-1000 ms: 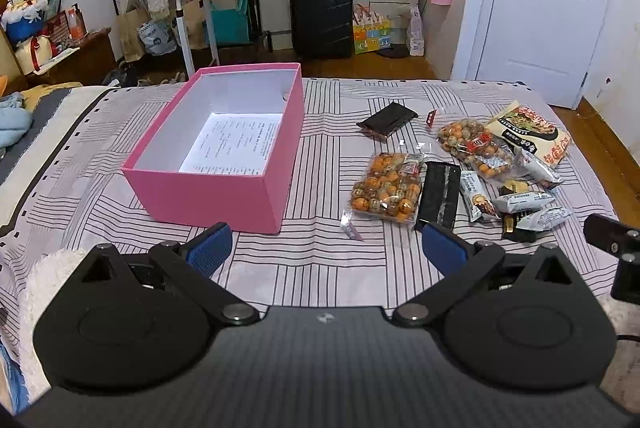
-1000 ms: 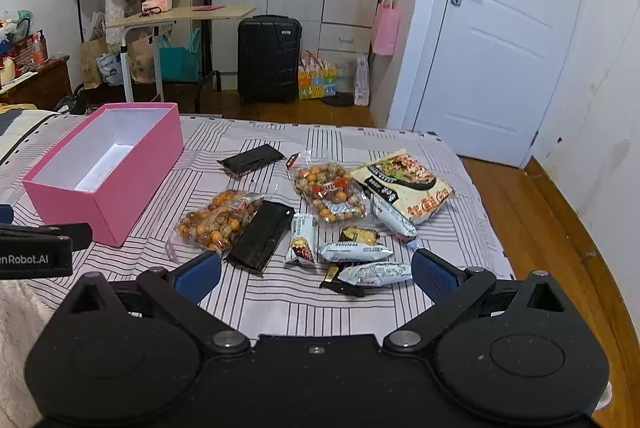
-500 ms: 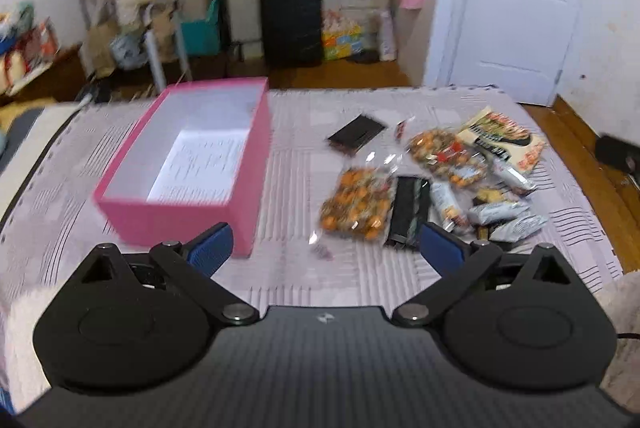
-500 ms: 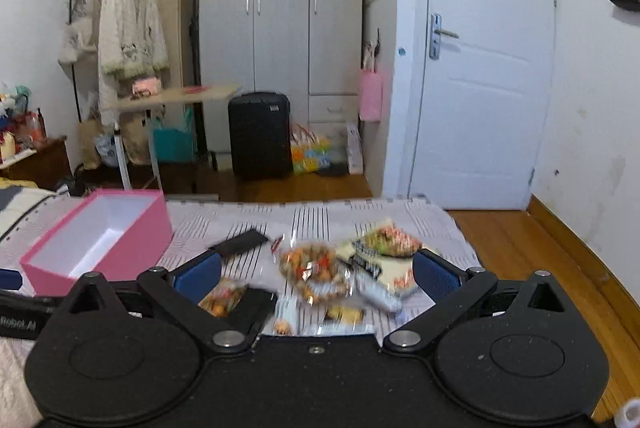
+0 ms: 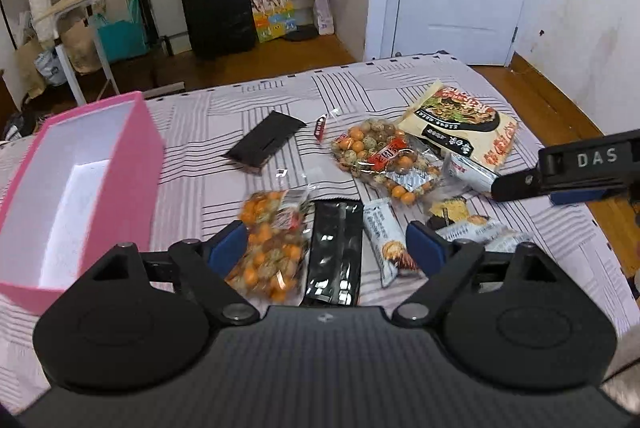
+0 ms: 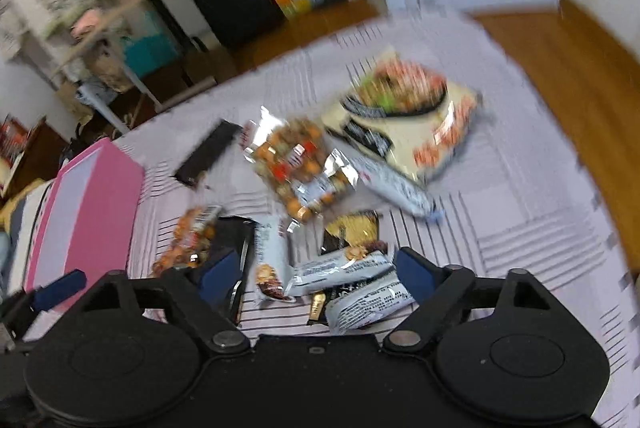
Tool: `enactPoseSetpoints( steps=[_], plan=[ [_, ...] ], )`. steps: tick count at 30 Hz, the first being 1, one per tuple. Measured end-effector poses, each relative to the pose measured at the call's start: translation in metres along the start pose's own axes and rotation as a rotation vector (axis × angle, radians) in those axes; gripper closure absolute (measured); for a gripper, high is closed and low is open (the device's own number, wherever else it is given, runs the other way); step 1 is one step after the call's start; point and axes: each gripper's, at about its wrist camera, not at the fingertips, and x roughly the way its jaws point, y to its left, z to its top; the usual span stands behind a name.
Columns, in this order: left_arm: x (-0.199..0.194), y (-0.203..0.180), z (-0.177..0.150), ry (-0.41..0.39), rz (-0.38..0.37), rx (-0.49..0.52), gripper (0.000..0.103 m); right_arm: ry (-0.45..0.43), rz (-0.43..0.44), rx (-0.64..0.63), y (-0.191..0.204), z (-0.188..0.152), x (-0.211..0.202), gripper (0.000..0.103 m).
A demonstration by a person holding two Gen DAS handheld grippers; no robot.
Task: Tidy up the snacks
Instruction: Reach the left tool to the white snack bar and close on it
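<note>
Left wrist view: the left gripper (image 5: pixel 326 248) is spread wide over two nut bags (image 5: pixel 270 244), one black packet (image 5: pixel 334 252) and the noodle bag (image 5: pixel 460 124); the pink box (image 5: pixel 132 180) lies left, nearer than a second ago. Only here the right gripper's side (image 5: pixel 568 172) shows.

Right wrist view, blurred: the right gripper (image 6: pixel 316 278), also wide, now points down at three white snack bars (image 6: pixel 340 268).

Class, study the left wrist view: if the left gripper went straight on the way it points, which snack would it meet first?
Probably the shiny black packet, lying between the open left gripper fingers, beside the orange snack bag. Depth is unclear.
</note>
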Motion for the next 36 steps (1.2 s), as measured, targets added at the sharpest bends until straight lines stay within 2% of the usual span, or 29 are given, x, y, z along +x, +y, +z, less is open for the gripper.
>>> enactPoseSetpoints(
  steps=[3, 5, 7, 9, 12, 15, 18, 19, 21, 24, 25, 27, 29, 32, 34, 36],
  plan=[
    [0.029, -0.005, 0.004, 0.039, -0.040, -0.005, 0.026, 0.046, 0.079, 0.102, -0.022, 0.005, 0.029, 0.024],
    [0.048, -0.006, 0.003, 0.075, -0.087, -0.035, 0.029, 0.089, 0.128, 0.202, -0.040, 0.001, 0.049, 0.033],
    [0.064, -0.006, -0.005, 0.091, -0.114, -0.097, 0.030, 0.133, 0.145, 0.240, -0.046, -0.005, 0.058, 0.033],
    [0.079, -0.012, -0.012, 0.097, -0.145, -0.109, 0.032, 0.144, 0.132, 0.253, -0.049, -0.006, 0.062, 0.033],
    [0.098, -0.025, -0.020, 0.121, -0.153, -0.066, 0.042, 0.154, 0.110, 0.217, -0.044, -0.007, 0.065, 0.033],
    [0.112, -0.026, -0.025, 0.165, -0.143, -0.091, 0.045, 0.153, 0.045, 0.164, -0.037, -0.007, 0.075, 0.034],
    [0.120, -0.024, -0.026, 0.178, -0.138, -0.114, 0.054, 0.145, 0.051, 0.146, -0.034, -0.007, 0.081, 0.050],
    [0.120, -0.024, -0.025, 0.174, -0.137, -0.115, 0.057, 0.130, 0.055, 0.136, -0.032, -0.006, 0.081, 0.057],
    [0.122, -0.023, -0.024, 0.176, -0.132, -0.130, 0.063, 0.083, 0.017, 0.079, -0.027, -0.005, 0.074, 0.060],
    [0.125, -0.020, -0.022, 0.162, -0.147, -0.194, 0.063, -0.025, -0.101, -0.090, -0.010, -0.005, 0.061, 0.065],
    [0.126, -0.021, -0.021, 0.163, -0.147, -0.194, 0.063, -0.037, -0.116, -0.125, -0.007, -0.005, 0.059, 0.065],
    [0.131, -0.029, -0.022, 0.193, -0.161, -0.165, 0.063, -0.012, -0.088, -0.108, -0.009, -0.003, 0.062, 0.065],
    [0.141, -0.035, -0.027, 0.263, -0.188, -0.154, 0.063, 0.019, -0.067, -0.073, -0.016, 0.000, 0.068, 0.065],
    [0.137, -0.040, -0.038, 0.195, -0.175, -0.149, 0.062, 0.028, -0.044, -0.030, -0.022, 0.002, 0.073, 0.062],
    [0.136, -0.043, -0.040, 0.186, -0.160, -0.141, 0.063, 0.049, -0.015, 0.007, -0.026, -0.002, 0.076, 0.059],
    [0.136, -0.044, -0.040, 0.185, -0.149, -0.144, 0.068, 0.053, 0.004, 0.006, -0.026, -0.003, 0.077, 0.063]
  ],
)
